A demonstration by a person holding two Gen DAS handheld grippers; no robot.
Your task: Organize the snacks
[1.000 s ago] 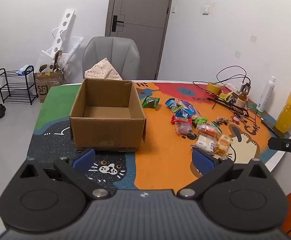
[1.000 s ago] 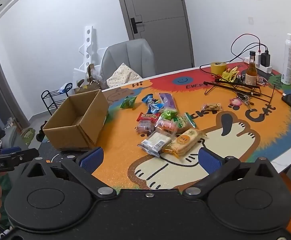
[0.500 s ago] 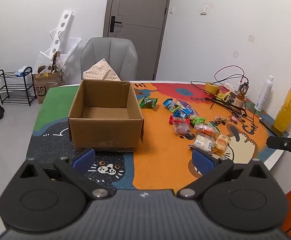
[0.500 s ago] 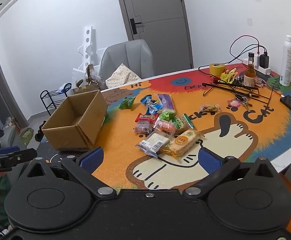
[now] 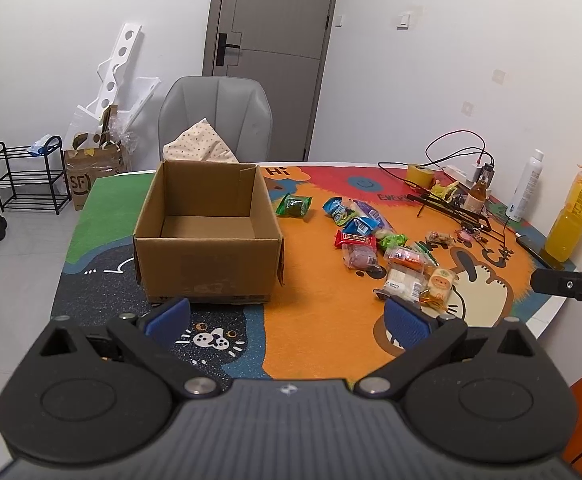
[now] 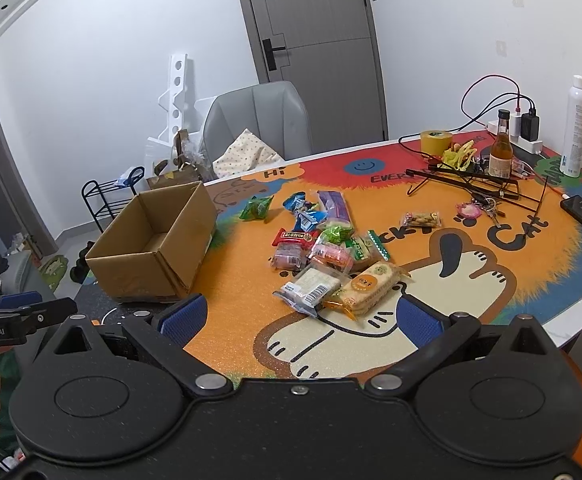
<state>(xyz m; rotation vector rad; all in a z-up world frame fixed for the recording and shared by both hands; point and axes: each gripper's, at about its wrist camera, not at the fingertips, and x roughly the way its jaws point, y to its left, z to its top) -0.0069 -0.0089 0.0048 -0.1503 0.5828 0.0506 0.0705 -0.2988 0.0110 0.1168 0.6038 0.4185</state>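
An open cardboard box is seen left of centre in the left wrist view, standing upright on the counter, which is covered by a bright cartoon cat mat; nothing can be made out on the visible part of the box floor. To its right, toward the middle right of the frame, a loose cluster of snack packets is spread flat on the orange part of the mat, well apart from the box. A green packet lies alone between the box and the cluster (nearer the box's far corner). In the right wrist view, a round-labelled cracker pack and a white wafer pack are found nearest the camera, just beside each other at the centre of the frame, with a red bar and blue packets farther back. The left tongs are held wide open at the bottom of their view, above the near edge of the counter, with nothing between the blue pads. The right tongs are likewise spread open and empty, low in their frame, just short of the cracker pack. At the upper right of the right wrist view, a roll of tape, a brown bottle and a white spray can are grouped among cables.
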